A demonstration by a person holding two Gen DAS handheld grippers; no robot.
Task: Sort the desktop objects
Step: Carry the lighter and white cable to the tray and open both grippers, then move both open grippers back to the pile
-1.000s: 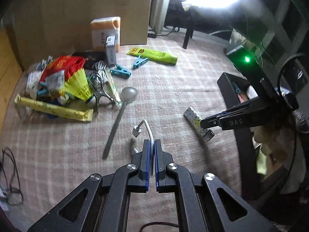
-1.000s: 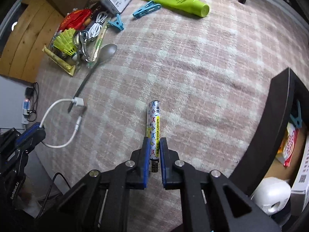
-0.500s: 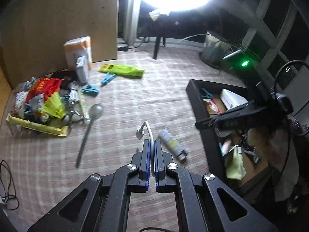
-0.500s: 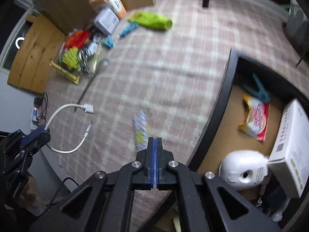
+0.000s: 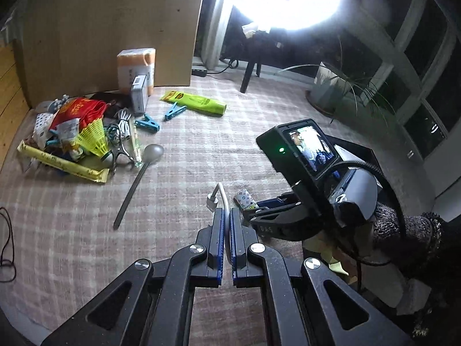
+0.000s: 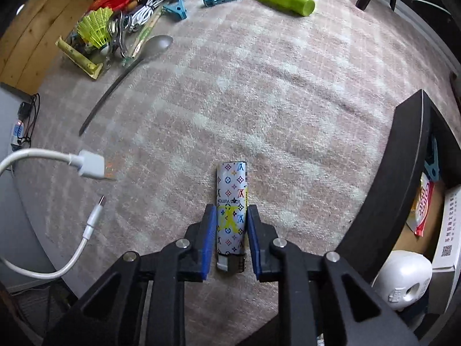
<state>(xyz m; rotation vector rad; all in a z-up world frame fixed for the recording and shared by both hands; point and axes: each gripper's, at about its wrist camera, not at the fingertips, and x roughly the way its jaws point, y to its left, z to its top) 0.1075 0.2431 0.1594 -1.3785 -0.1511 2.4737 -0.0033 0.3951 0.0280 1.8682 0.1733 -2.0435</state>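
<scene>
Right gripper (image 6: 230,222) pointing down over carpet (image 6: 259,101), jaws opening, patterned lighter (image 6: 231,201) lying between pads, not pinched, near black tray's (image 6: 403,173) left wall. Left gripper (image 5: 226,230) clamped tight on white cable (image 5: 223,199), clear of carpet.

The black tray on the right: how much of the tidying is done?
A few things already lie in the black tray. The left gripper holds the white cable; the right gripper, jaws opening, straddles the patterned lighter. The pile remains.
</scene>
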